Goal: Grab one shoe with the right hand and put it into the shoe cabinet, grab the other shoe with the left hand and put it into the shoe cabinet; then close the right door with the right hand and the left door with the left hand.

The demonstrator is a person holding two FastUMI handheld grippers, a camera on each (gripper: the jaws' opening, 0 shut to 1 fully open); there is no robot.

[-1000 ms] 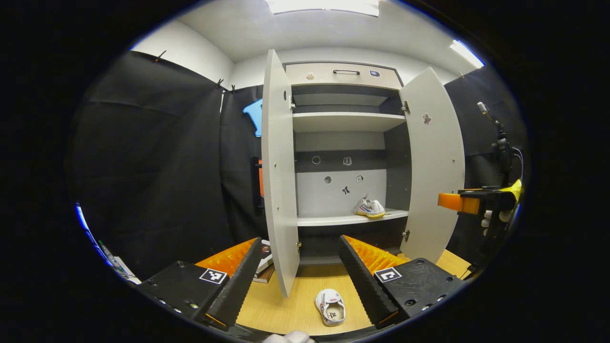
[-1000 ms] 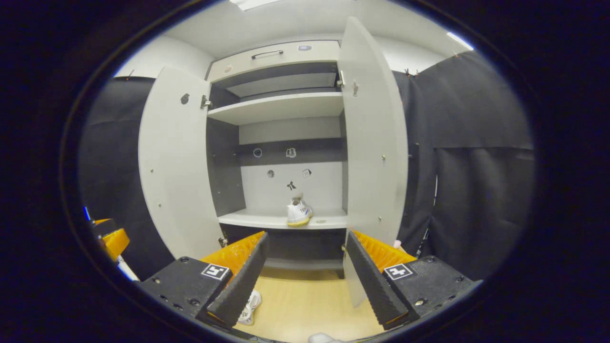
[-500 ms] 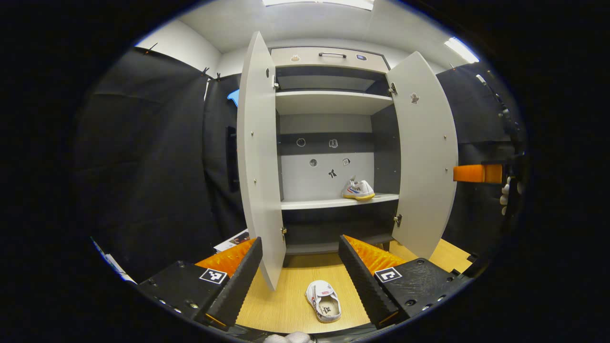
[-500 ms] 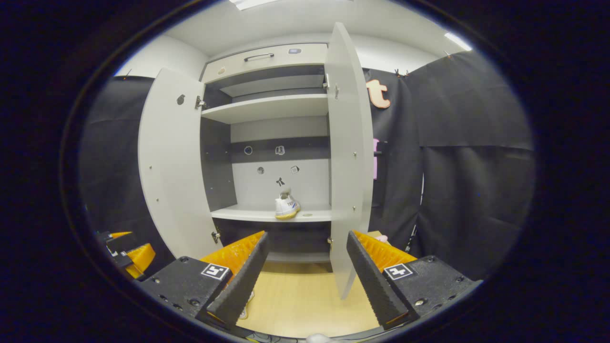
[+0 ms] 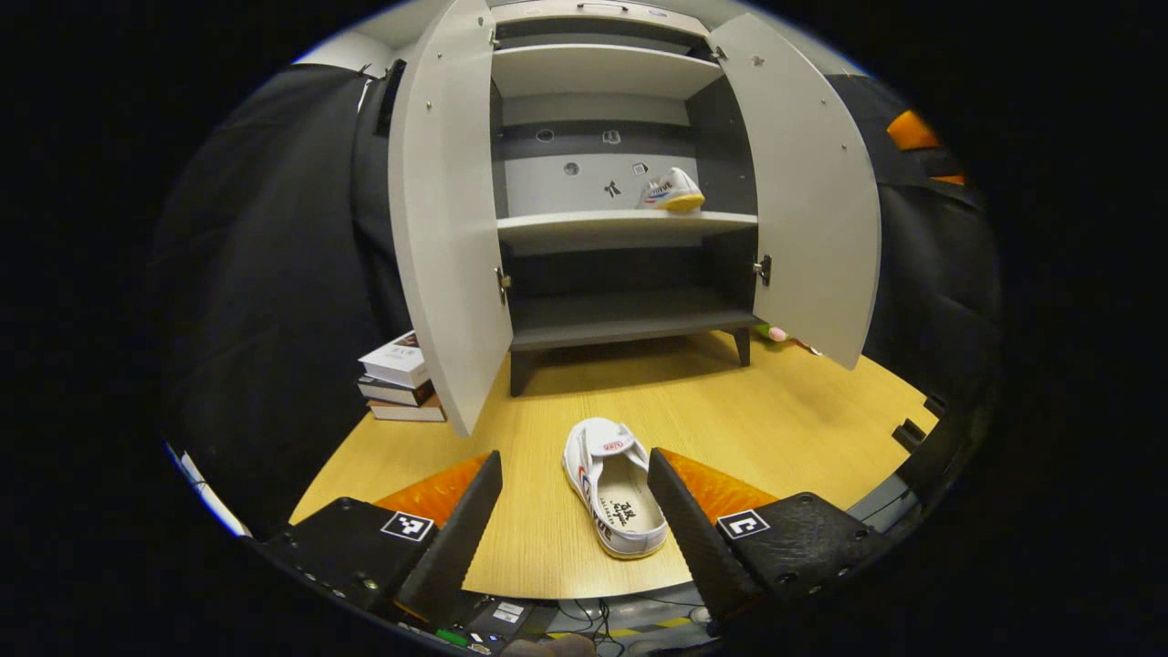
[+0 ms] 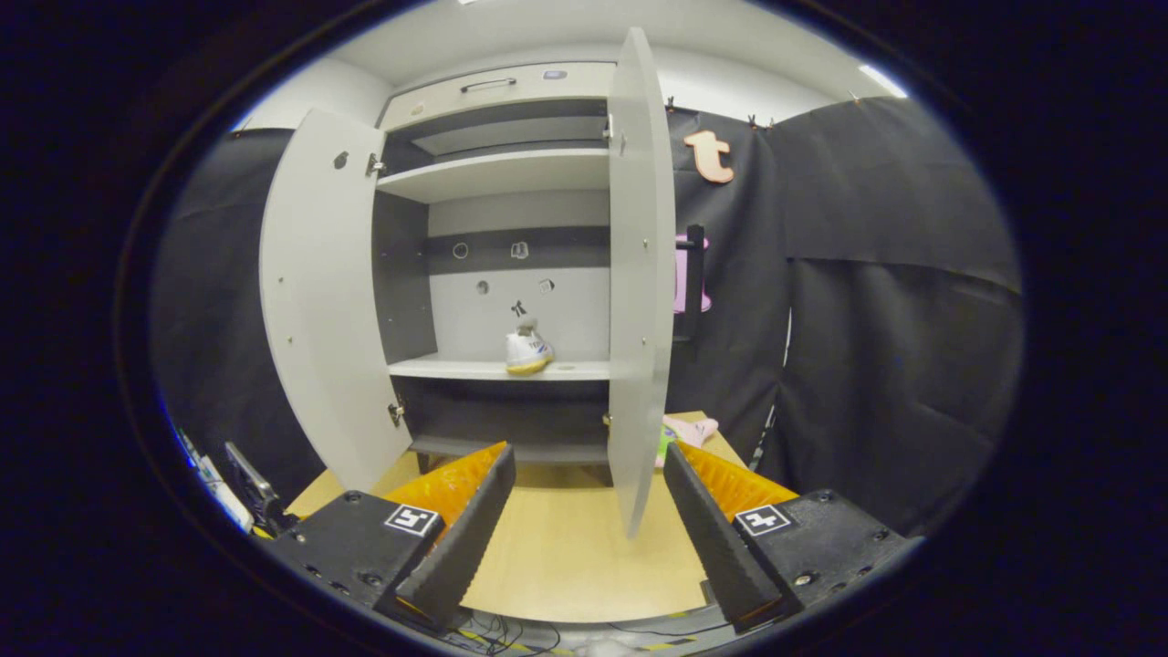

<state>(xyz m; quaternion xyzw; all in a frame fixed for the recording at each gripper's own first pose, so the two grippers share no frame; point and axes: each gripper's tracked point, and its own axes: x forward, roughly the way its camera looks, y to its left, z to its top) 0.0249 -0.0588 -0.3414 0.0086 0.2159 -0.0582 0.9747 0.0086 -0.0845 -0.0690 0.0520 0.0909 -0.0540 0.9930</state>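
Left gripper (image 5: 575, 511): fingers apart, holding nothing. The floor shoe (image 5: 613, 488) lies on the table (image 5: 776, 429) between and just ahead of them, nearer the right finger, long axis running roughly along the fingers, toe toward the cabinet (image 5: 630, 315). Right gripper (image 6: 589, 511): fingers apart, empty, facing the right door (image 6: 639, 274). The other shoe (image 6: 526, 351) stands on the middle shelf

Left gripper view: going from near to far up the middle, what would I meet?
Left gripper → shoe on the floor → bare wooden floor → cabinet's bottom shelf → shoe on the middle shelf.
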